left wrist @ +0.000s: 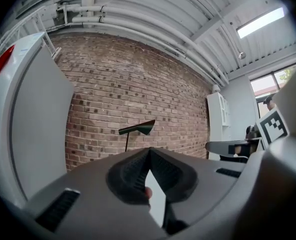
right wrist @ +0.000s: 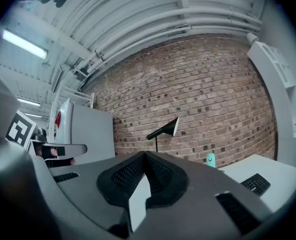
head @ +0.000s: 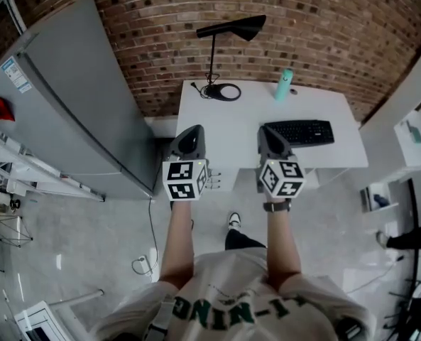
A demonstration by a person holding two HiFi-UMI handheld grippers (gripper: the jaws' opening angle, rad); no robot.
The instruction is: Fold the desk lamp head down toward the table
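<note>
Brick wall [head: 324, 27] backs a white desk [head: 231, 130]. At its far edge stands the desk lamp [head: 233, 28], its head raised and roughly level. The left gripper [head: 192, 131] and right gripper [head: 268, 131] hover over the near edge, well apart from the lamp, which lines up between them. Each has its jaws pressed together, holding nothing. A keyboard [head: 299, 131] lies just right of the right gripper.
</note>
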